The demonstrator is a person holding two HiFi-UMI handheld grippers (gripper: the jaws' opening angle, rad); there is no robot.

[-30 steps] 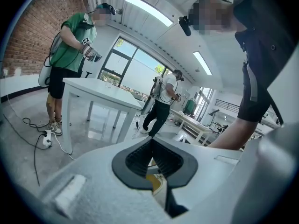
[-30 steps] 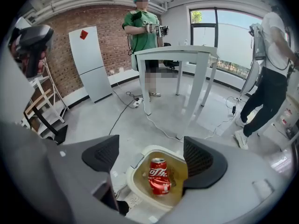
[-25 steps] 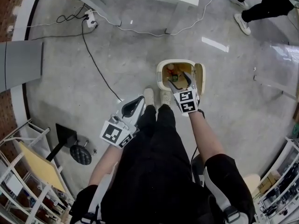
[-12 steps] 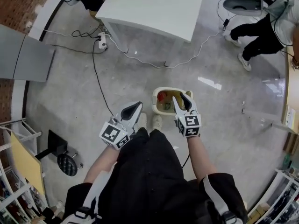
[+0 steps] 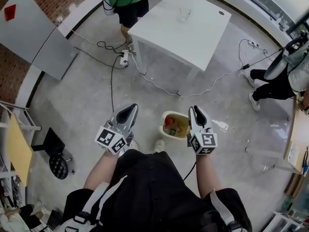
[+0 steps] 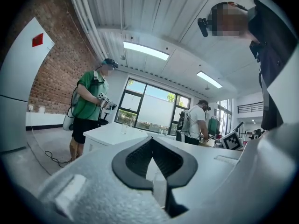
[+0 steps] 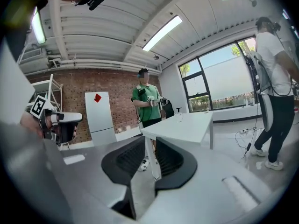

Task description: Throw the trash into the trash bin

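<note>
On the grey floor [image 5: 96, 95], cream trash bin [image 5: 164, 129] — open, colourful trash [image 5: 170, 122] inside

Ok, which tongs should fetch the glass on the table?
Probably right: the right tongs, empty, jaws just closing, line up closer with the glass; the left tongs sit further aside.

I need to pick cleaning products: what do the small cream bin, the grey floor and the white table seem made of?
Small cream trash bin: likely moulded plastic, smooth, rounded rim. Grey floor: probably polished concrete, mottled with bright glare patches. Square white table: smooth matte top, maybe laminate; can't tell for certain.
</note>
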